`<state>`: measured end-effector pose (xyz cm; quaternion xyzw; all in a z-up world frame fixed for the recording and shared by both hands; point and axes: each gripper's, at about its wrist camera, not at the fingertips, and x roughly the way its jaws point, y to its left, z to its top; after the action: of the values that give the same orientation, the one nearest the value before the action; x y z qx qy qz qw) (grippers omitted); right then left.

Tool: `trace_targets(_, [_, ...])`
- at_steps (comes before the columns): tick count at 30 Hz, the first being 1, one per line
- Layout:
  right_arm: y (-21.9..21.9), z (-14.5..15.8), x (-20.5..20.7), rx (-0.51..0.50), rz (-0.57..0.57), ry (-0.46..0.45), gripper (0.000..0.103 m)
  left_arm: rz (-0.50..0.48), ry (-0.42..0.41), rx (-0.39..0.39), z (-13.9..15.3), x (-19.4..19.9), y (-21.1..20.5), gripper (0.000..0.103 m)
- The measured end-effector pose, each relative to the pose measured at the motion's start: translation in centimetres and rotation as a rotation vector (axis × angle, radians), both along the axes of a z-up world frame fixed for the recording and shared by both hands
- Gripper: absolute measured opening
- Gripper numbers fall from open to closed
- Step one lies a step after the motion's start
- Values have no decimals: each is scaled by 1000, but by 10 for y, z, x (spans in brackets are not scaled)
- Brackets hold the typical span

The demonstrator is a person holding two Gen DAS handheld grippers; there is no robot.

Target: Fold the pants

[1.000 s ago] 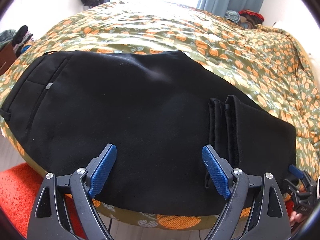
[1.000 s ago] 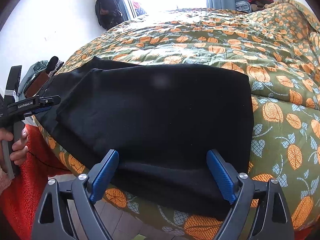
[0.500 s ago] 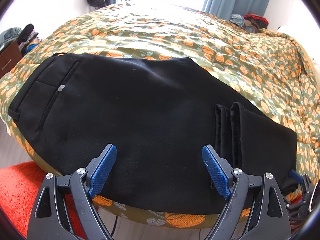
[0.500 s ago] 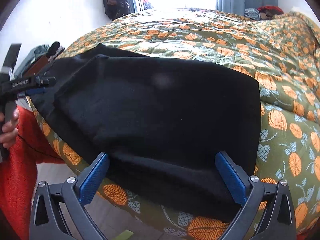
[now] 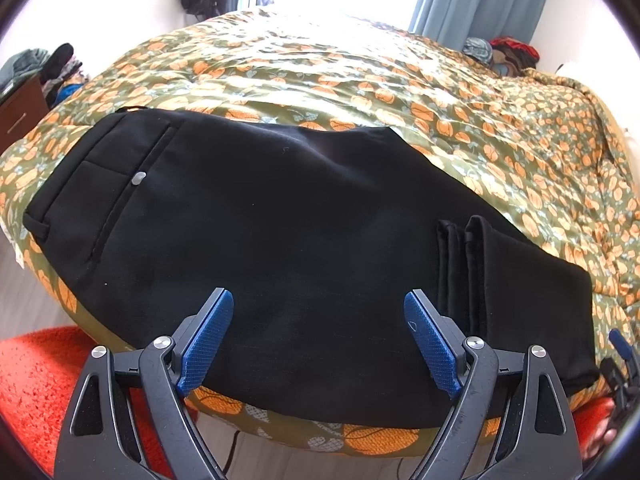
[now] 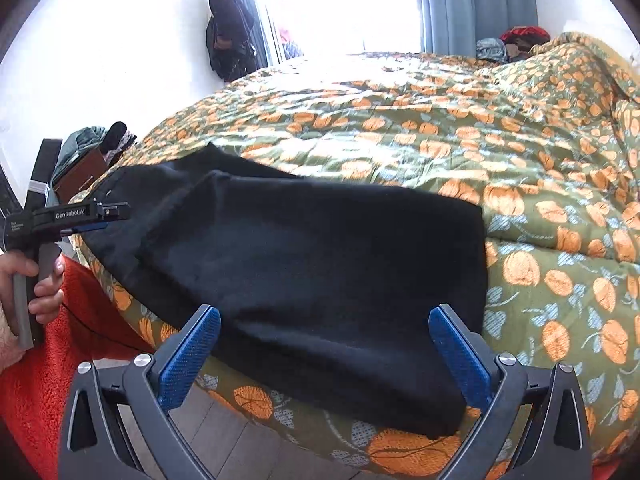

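Observation:
Black pants [image 5: 280,216] lie flat along the near edge of the bed, waistband and back pocket at the left, leg hems doubled back over the legs at the right [image 5: 464,264]. In the right wrist view the folded leg end [image 6: 320,272] lies in front of me. My left gripper [image 5: 318,320] is open and empty, held above the near edge of the pants. My right gripper [image 6: 324,336] is open and empty above the folded leg end. The left gripper also shows in the right wrist view [image 6: 68,220], held in a hand.
The bed has a green quilt with orange flowers [image 5: 400,92]. An orange-red rug [image 5: 36,376] lies on the floor by the bed. A wooden cabinet with clothes [image 5: 24,100] stands at the left. Clothes are piled by the blue curtain [image 5: 500,52].
Both grippers have pulled back and risen a little from the pants; the view of the bed has widened. Both stay open. The pants have not moved.

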<state>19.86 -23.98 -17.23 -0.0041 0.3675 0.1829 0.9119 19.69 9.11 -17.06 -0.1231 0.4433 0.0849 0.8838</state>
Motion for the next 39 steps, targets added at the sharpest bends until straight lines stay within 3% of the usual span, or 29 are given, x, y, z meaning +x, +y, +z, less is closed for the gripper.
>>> trace_targets(2, [-16,4,4,-11,-80,-13,103,4,9,6,-2,1,2,89])
trace_targets(8, [-80,-13,24,-8,-354,101,103,9,10,39,-6,1,3,89])
trace_targets(13, [-123,-41,27,82,-507,210,103,-24,16,89,-10,1,-2,89])
trace_targets(16, [-130,-47,25,129,-537,199,103,-53,26,127,-14,0,-7,89])
trace_targets(22, [-119,-51,24,34,-515,193,103,-82,44,172,-17,1,-15,89])
trace_targets(30, [-118,-52,23,33,-506,189,103,-103,63,216,-19,0,-22,90])
trace_targets(32, [-117,-52,23,30,-505,189,103,-104,74,196,-17,-1,-20,90])
trace_targets(36, [-117,-52,23,31,-505,191,103,-102,38,63,15,-9,7,90])
trace_targets(39, [-117,-52,24,30,-503,193,103,7,-8,-40,47,-13,64,91])
